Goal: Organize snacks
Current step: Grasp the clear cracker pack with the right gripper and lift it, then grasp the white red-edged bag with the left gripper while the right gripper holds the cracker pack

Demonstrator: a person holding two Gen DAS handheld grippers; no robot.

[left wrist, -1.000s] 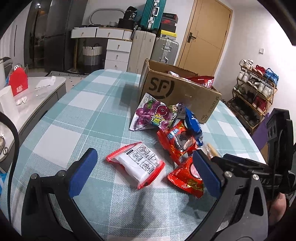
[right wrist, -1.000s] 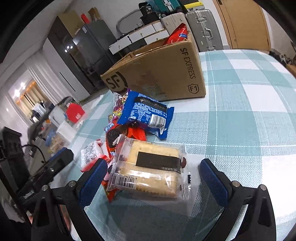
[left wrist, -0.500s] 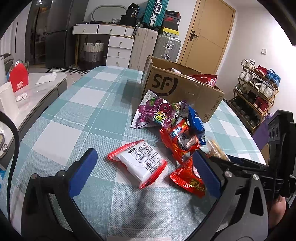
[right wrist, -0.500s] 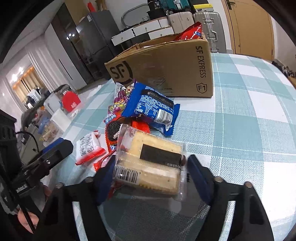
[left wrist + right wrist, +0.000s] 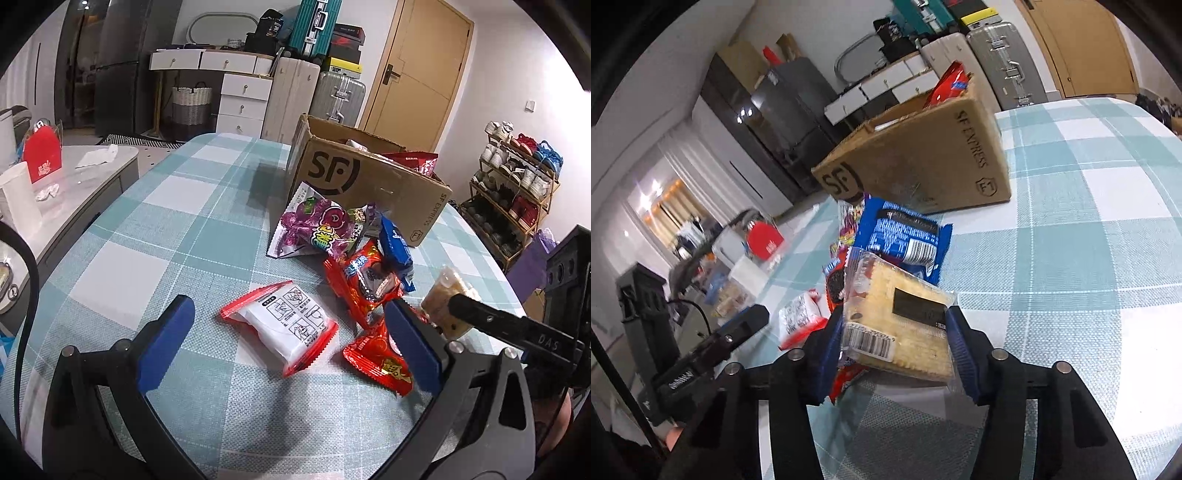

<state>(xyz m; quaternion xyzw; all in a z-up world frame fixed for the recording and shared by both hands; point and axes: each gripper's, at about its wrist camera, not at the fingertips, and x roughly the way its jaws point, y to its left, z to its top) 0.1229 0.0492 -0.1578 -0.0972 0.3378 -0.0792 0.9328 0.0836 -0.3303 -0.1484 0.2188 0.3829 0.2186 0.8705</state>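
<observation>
Two grippers: right gripper (image 5: 894, 343), jaws just closed on the cracker pack (image 5: 899, 325), lifted off the tabletop (image 5: 1071, 221); left gripper (image 5: 288, 339) jaws wide open, empty.

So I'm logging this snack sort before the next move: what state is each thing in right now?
cracker pack: clamped, lifted off the table
right gripper: jaws just closed on the cracker pack
left gripper: open, empty
cardboard box: open-topped, snacks inside
white-and-red packet: flat on the tablecloth
blue packet: lying in the pile
</observation>
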